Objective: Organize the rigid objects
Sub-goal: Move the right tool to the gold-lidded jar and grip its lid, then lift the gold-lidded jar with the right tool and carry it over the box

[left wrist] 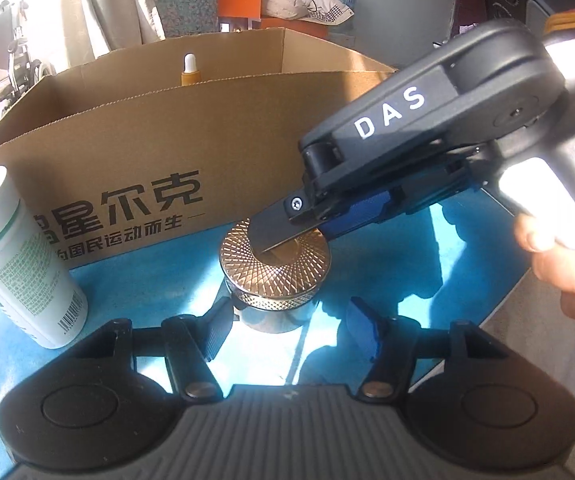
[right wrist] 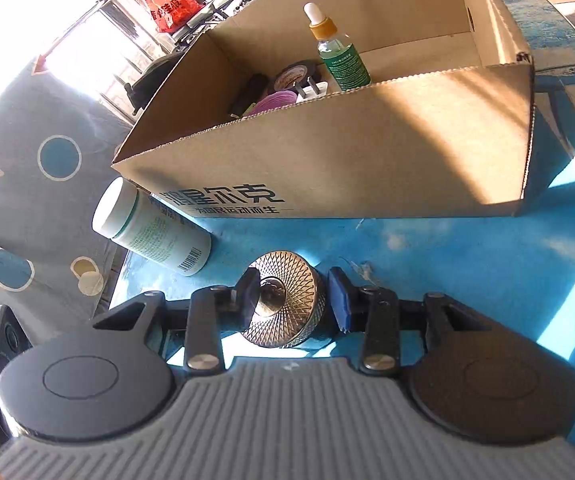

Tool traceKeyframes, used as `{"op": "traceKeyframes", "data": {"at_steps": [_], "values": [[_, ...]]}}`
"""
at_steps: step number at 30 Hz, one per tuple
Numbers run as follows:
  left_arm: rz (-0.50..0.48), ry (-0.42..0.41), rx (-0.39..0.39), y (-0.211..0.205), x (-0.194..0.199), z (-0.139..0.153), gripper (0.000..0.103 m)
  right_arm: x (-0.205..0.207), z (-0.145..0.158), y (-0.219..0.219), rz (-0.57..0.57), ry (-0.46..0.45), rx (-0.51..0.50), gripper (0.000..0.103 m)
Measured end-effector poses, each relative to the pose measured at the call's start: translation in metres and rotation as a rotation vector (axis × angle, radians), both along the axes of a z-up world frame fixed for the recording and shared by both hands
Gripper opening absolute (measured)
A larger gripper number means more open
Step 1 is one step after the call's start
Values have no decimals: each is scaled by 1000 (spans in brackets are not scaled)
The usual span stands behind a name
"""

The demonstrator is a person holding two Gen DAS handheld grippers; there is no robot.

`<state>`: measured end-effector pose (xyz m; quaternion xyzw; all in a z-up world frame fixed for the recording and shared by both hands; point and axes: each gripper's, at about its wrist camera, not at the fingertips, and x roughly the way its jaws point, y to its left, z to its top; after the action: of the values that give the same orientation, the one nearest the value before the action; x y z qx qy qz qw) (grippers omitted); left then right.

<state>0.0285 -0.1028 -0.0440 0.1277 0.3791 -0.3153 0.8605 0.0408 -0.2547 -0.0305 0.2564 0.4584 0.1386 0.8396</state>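
Observation:
A round jar with a gold patterned lid (left wrist: pixel 274 264) stands on the blue table in front of a cardboard box (left wrist: pixel 135 160). My right gripper (right wrist: pixel 296 300) is open, its fingers on either side of the lid (right wrist: pixel 287 300); the left pad overlaps the lid and the right pad stands apart from it. In the left wrist view the right gripper (left wrist: pixel 287 232) reaches down from the right, its finger over the lid. My left gripper (left wrist: pixel 287 322) is open and empty, just in front of the jar. A white bottle (left wrist: pixel 19 260) stands to the left; it also shows in the right wrist view (right wrist: pixel 151 232).
The box (right wrist: pixel 367 168) holds a green dropper bottle (right wrist: pixel 339 56), a tape roll, a white plug and a pink item. The table edge and a patterned grey rug (right wrist: pixel 27 200) lie to the left. A person's hand (left wrist: pixel 559 256) holds the right gripper.

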Motion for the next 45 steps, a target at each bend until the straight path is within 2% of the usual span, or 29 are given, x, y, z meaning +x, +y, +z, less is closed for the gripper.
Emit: {"op": "traceKeyframes", "data": {"at_steps": [4, 11, 16, 26, 45], "values": [[15, -43, 48, -8, 0, 5, 63, -10, -2, -19, -39, 4, 72, 37], [32, -2, 89, -24, 13, 1, 63, -9, -5, -23, -40, 20, 93, 40], [54, 32, 88, -29, 19, -5, 63, -7, -9, -19, -34, 39, 97, 44], [84, 23, 81, -29, 23, -4, 57, -4, -18, -14, -36, 56, 116, 46], [126, 45, 78, -34, 20, 9, 57, -6, -15, -10, -46, 62, 105, 44]]}}
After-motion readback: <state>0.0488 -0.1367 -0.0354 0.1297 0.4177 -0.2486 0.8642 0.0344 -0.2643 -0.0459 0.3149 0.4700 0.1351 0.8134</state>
